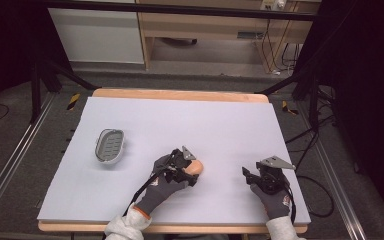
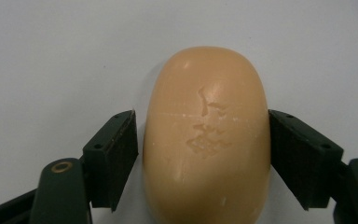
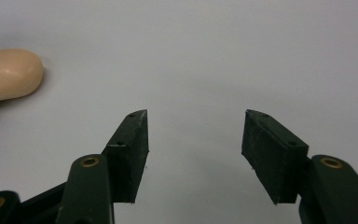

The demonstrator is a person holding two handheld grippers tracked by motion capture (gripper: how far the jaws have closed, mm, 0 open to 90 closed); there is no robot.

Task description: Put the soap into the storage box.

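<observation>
A peach-coloured bar of soap (image 2: 207, 135) lies on the pale lavender table cover (image 1: 180, 125), near the front edge and a little left of centre in the high view. The left gripper (image 2: 203, 154) has its jaws on either side of the bar: in the left gripper view the right jaw pad (image 2: 291, 149) sits against the soap's flank, while on the other side a thin dark line between pad and bar makes it hard to say whether that one touches. So the jaws stand at about the soap's width, bracketing it, and whether they actually press on it cannot be told. The bar's near end is cut off by the bottom of that view, and its top face carries a worn, flaky stamp (too rubbed to read).

In the high view the gloved left hand (image 1: 162, 185) and its gripper cover most of the soap, leaving one rounded end showing.

The right gripper (image 3: 193, 140) rests well to the right of the soap with its jaws spread wide and nothing between them; the right gripper view catches one end of the bar at its left edge.

A grey soap dish (image 1: 110, 146) with a slotted floor sits apart on the left of the table; its finer detail is too small to make out.
</observation>
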